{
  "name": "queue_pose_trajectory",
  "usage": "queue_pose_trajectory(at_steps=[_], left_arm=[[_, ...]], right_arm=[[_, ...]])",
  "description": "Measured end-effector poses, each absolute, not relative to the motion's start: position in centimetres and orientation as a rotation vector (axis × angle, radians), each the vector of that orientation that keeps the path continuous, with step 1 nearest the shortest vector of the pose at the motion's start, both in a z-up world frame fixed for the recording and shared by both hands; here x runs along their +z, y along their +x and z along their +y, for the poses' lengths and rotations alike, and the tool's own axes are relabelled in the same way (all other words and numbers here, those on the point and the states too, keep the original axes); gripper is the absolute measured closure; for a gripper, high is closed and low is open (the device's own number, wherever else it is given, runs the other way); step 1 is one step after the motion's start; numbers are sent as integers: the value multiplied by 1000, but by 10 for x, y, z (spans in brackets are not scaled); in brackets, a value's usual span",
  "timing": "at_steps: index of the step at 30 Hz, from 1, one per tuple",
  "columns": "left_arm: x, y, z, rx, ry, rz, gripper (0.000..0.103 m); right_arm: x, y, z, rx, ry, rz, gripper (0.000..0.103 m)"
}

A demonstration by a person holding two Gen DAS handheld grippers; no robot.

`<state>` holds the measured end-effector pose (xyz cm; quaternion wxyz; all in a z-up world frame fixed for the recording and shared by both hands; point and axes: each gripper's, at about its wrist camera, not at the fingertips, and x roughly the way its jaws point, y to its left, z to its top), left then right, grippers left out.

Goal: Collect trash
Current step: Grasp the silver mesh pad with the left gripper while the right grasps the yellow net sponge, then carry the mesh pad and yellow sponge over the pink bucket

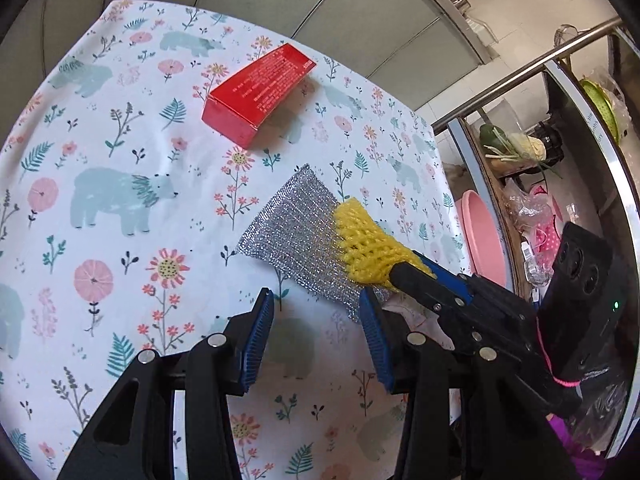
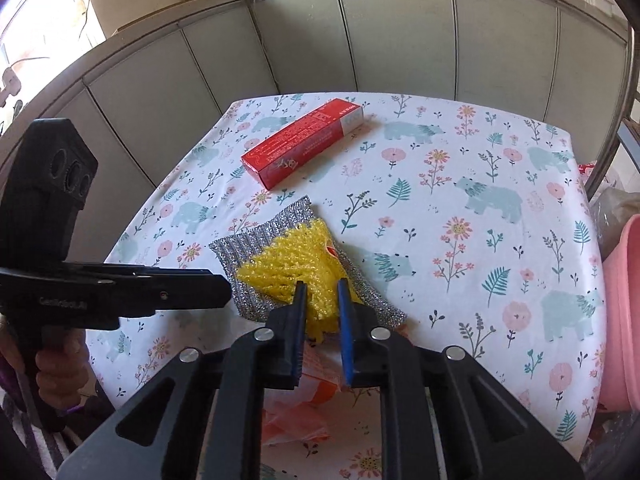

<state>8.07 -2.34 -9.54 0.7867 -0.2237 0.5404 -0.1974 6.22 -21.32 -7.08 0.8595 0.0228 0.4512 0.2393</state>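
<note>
A yellow foam net lies on a silver scrubbing cloth on the floral tablecloth. My right gripper is shut on the net's near end; the left wrist view shows its fingers pinching the yellow foam net. My left gripper hangs open just above the near edge of the silver cloth, nothing between its pads. A red carton lies farther back; it is the red carton beyond the cloth. An orange-and-white wrapper lies under my right gripper.
A pink basin stands off the table's right edge. Grey cabinet panels run behind the table. A shelf with vegetables and bags is at the right. My left gripper's body reaches in from the left.
</note>
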Motion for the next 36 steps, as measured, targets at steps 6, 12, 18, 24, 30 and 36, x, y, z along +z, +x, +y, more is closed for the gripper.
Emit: queue_pose_trajectory(at_steps=[6,12,18,24,30,36], left_arm=[[-97,96,-41,-414,-503,1174,60],[-88,103,-56,-411,-425,1117,97],[-51,101,-65,-430,-326,991,98],[-16,97,-67,-416,-260,878,98],[15,88,-70,-401,-196,773,98],[36,78,-79,-419,-159,710,98]], right_arm=[[-74,64,-233,493,149,952,88],[-69,60,-246,464,168,920,88],[-48,49,-270,409,204,833,88],[-30,36,-293,351,208,767,88],[-24,25,-305,309,220,741,88],[-20,16,-313,286,220,723,88]])
